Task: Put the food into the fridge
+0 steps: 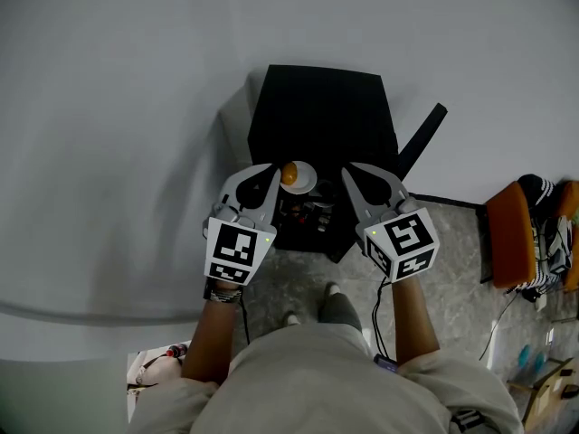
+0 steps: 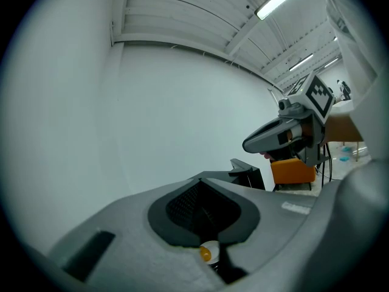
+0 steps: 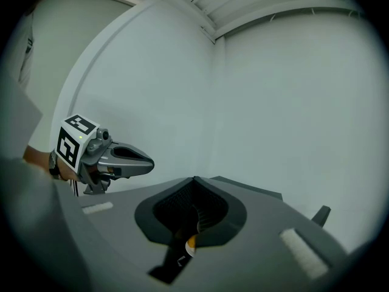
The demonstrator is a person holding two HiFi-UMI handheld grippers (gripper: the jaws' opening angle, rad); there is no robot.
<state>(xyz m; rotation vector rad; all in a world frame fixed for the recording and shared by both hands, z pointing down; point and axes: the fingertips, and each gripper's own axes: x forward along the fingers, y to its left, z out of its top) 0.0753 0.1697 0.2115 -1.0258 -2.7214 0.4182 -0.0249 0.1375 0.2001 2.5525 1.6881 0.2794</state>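
A small black fridge (image 1: 321, 116) stands against the white wall, seen from above. At its front edge an orange food item (image 1: 290, 175) lies in a white dish (image 1: 304, 181); below it the dark inside (image 1: 308, 213) holds several small items. My left gripper (image 1: 271, 172) is shut, its tip just left of the dish. My right gripper (image 1: 348, 172) is shut too, its tip just right of the dish. Nothing is held in either. The left gripper view shows the orange item (image 2: 206, 252) through the gap under the closed jaws. The right gripper view shows it (image 3: 191, 243) the same way.
A dark panel (image 1: 421, 141), perhaps the fridge door, juts out at the fridge's right. An orange chair (image 1: 511, 233) with striped cloth stands at the far right on the speckled floor. Cables run across the floor there. The person's feet (image 1: 330, 292) are just before the fridge.
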